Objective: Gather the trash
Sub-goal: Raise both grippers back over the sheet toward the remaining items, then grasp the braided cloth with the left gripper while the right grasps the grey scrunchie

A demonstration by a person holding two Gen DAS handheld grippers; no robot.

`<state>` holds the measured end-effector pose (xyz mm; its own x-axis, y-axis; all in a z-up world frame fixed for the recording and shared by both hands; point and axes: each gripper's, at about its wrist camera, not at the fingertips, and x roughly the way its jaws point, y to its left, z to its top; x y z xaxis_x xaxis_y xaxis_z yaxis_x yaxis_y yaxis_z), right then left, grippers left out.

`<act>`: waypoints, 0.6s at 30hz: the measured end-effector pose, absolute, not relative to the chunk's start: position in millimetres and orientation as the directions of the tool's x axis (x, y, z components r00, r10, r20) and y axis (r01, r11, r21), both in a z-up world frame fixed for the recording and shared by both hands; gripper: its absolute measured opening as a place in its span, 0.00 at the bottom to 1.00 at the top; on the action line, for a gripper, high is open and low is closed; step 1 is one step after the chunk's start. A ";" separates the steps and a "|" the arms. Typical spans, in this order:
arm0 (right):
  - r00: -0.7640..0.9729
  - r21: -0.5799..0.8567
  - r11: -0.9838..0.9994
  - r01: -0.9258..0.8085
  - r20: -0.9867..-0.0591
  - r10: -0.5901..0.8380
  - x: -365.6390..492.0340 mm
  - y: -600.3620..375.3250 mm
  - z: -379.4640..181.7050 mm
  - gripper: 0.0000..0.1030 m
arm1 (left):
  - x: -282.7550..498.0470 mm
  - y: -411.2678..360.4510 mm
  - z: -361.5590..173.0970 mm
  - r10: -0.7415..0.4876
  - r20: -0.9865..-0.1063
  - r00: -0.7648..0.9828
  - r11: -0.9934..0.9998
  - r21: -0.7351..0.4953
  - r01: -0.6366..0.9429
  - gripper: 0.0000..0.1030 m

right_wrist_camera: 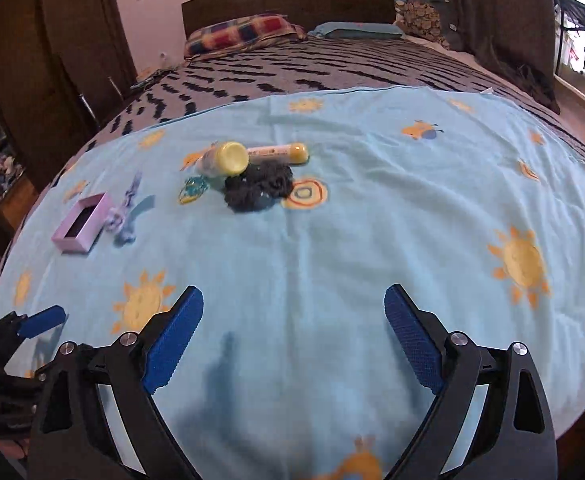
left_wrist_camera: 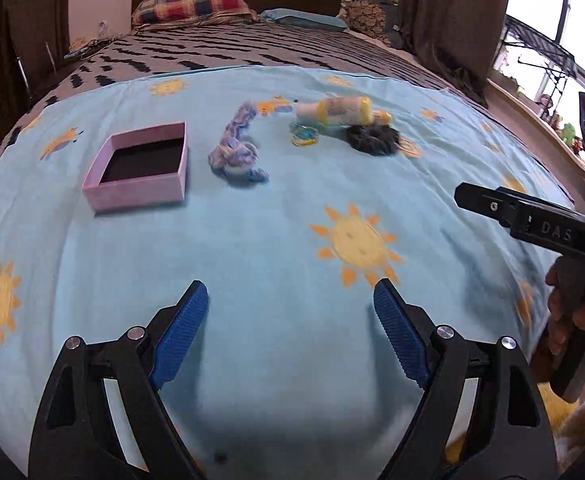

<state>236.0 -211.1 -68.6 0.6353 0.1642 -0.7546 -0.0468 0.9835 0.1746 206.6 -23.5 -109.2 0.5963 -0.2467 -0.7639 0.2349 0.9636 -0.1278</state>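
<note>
Both tongs, left tongs [left_wrist_camera: 290,294] and right tongs [right_wrist_camera: 294,300], hang spread and empty above the bed [left_wrist_camera: 252,240]. Trash, bottle [left_wrist_camera: 342,111] included, lies far; pink box [left_wrist_camera: 140,166] far left. Next: reach, pinch one piece.

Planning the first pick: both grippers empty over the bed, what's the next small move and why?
Probably reach the left gripper forward to the purple-blue scrunchie: its jaws are open and empty, and that piece lies right beside the empty pink box.
</note>
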 end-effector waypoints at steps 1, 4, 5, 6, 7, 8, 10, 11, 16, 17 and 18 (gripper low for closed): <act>0.630 0.177 0.983 -0.050 -0.758 0.168 242.0 -209.5 -70.7 0.88 | 217.0 -22.9 -110.8 -0.236 -0.769 0.594 0.967 -0.125 0.222 0.78; 0.605 0.187 0.981 -0.060 -0.775 0.185 264.8 -203.9 -77.4 0.84 | 242.2 -20.4 -112.7 -0.214 -0.785 0.582 0.973 -0.121 0.195 0.78; 0.595 0.193 0.979 -0.063 -0.781 0.192 274.3 -202.1 -80.5 0.83 | 247.4 -20.9 -112.6 -0.211 -0.787 0.581 0.974 -0.118 0.193 0.78; 0.583 0.203 0.977 -0.068 -0.787 0.204 283.4 -200.1 -84.0 0.82 | 255.3 -21.6 -111.4 -0.207 -0.788 0.580 0.975 -0.113 0.193 0.78; 0.577 0.208 0.976 -0.071 -0.789 0.210 288.5 -198.6 -85.8 0.79 | 263.4 -21.9 -110.5 -0.203 -0.790 0.579 0.975 -0.109 0.193 0.78; 0.574 0.207 0.976 -0.072 -0.791 0.211 294.1 -197.1 -87.5 0.78 | 268.4 -22.1 -110.1 -0.200 -0.791 0.578 0.976 -0.107 0.191 0.78; 0.575 0.202 0.976 -0.076 -0.791 0.209 304.6 -193.5 -88.1 0.76 | 282.1 -22.0 -110.0 -0.196 -0.795 0.574 0.977 -0.107 0.185 0.77; 0.575 0.205 0.976 -0.077 -0.790 0.211 309.9 -192.4 -88.3 0.76 | 287.3 -22.6 -110.1 -0.194 -0.796 0.573 0.977 -0.106 0.184 0.77; 0.569 0.196 0.978 -0.066 -0.798 0.198 332.6 -189.3 -90.2 0.76 | 313.3 -26.2 -114.4 -0.178 -0.802 0.570 0.980 -0.090 0.179 0.73; 0.567 0.192 0.979 -0.066 -0.800 0.195 337.1 -188.2 -90.5 0.76 | 317.7 -27.6 -115.8 -0.174 -0.803 0.570 0.980 -0.085 0.180 0.73; 0.564 0.187 0.980 -0.067 -0.803 0.192 342.0 -186.2 -90.6 0.76 | 321.5 -28.7 -116.8 -0.171 -0.803 0.571 0.980 -0.080 0.181 0.73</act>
